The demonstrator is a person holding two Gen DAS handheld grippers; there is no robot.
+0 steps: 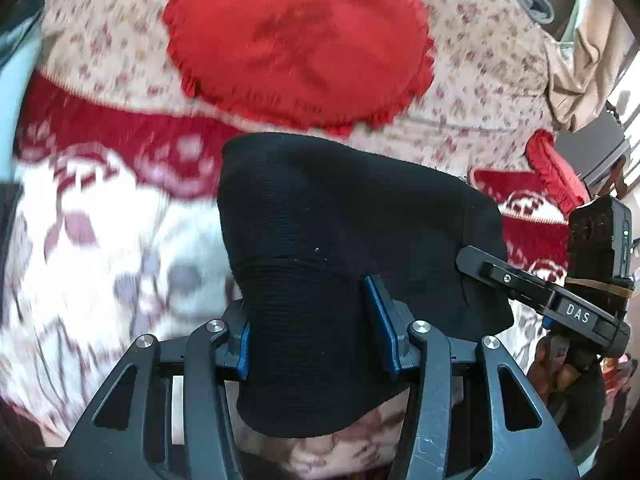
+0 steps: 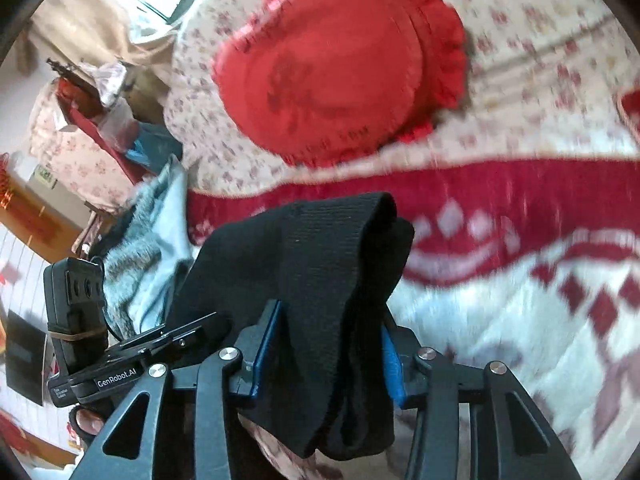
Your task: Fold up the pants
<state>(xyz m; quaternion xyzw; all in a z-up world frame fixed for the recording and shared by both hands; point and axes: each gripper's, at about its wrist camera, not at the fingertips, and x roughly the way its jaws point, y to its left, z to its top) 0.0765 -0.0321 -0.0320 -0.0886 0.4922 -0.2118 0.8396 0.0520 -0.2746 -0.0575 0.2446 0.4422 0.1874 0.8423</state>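
The black knit pants (image 1: 340,216) hang between both grippers above the bed. My left gripper (image 1: 316,324) is shut on the ribbed waistband, blue pads on either side of the cloth. The right gripper's black finger (image 1: 520,280) reaches the pants' right edge in the left wrist view. In the right wrist view the pants (image 2: 320,264) drape in a thick folded bunch through my right gripper (image 2: 328,348), which is shut on them. The left gripper (image 2: 132,344) shows at the left, its tips hidden in the black cloth.
A red round ruffled cushion (image 1: 296,44) lies on the floral bedspread (image 1: 480,64) behind the pants. A red and white patterned blanket (image 2: 520,280) covers the near bed. Grey-blue clothing (image 2: 148,240) and room clutter lie at the bed's left edge.
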